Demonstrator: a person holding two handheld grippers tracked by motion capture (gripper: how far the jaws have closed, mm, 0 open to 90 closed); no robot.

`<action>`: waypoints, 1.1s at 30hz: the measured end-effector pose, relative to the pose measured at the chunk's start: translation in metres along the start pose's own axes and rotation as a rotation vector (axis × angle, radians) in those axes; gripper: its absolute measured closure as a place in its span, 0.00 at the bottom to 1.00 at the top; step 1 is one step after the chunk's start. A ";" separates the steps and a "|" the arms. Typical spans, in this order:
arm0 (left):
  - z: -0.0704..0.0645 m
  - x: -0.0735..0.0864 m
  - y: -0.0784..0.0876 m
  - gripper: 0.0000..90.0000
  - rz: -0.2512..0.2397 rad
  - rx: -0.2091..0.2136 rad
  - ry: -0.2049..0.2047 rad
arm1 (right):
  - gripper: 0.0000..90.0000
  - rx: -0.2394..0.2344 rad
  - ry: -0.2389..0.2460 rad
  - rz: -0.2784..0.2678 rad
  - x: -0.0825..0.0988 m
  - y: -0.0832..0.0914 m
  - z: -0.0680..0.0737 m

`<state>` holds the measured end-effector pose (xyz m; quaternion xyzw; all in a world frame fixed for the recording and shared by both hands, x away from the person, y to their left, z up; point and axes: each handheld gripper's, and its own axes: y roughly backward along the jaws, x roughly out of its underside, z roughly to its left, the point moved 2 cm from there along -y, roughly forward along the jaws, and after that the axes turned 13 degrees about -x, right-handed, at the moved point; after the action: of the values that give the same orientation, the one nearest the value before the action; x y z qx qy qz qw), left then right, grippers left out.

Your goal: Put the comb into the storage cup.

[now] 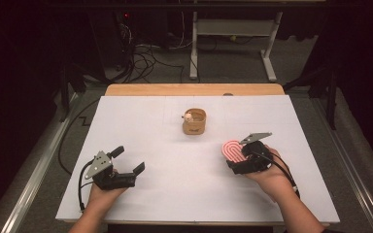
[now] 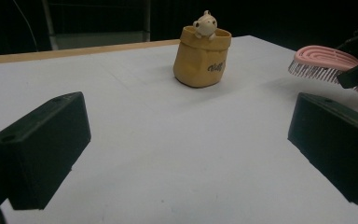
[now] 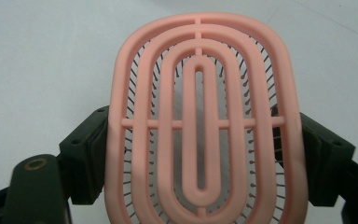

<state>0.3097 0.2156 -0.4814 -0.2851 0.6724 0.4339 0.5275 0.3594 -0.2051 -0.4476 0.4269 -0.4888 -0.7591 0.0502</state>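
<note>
A pink vented hairbrush (image 1: 232, 149) hangs a little above the white table, bristles down, with my right gripper (image 1: 240, 158) shut on its two sides. In the right gripper view the pink hairbrush (image 3: 200, 126) sits between the two black jaws, its oval ribs facing the camera. My left gripper (image 1: 128, 159) rests at the table's front left, open with nothing between its jaws. A tan pouch-shaped cup (image 1: 194, 122) with a small cream animal figure (image 1: 188, 116) on its rim stands at the table's middle back. The cup (image 2: 201, 58) and the hairbrush (image 2: 324, 60) also appear in the left gripper view.
The white sheet (image 1: 175, 160) covers the table, with a wooden edge (image 1: 194, 89) at the back. Beyond it are a desk frame (image 1: 233, 39) and cables (image 1: 145, 58) on the floor. Bare table lies between the two grippers.
</note>
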 end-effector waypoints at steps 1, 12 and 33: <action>0.000 0.000 0.000 0.00 0.000 -0.001 0.002 | 0.23 -0.001 0.001 -0.006 0.000 0.000 0.000; 0.000 0.000 0.000 0.00 0.002 0.001 0.001 | 0.23 0.009 0.023 -0.124 -0.005 0.006 0.006; 0.000 0.000 0.001 0.00 0.002 0.003 -0.002 | 0.23 0.036 0.056 -0.302 -0.013 0.012 0.014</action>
<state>0.3091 0.2159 -0.4813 -0.2831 0.6727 0.4339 0.5282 0.3539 -0.1951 -0.4285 0.5174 -0.4311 -0.7369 -0.0588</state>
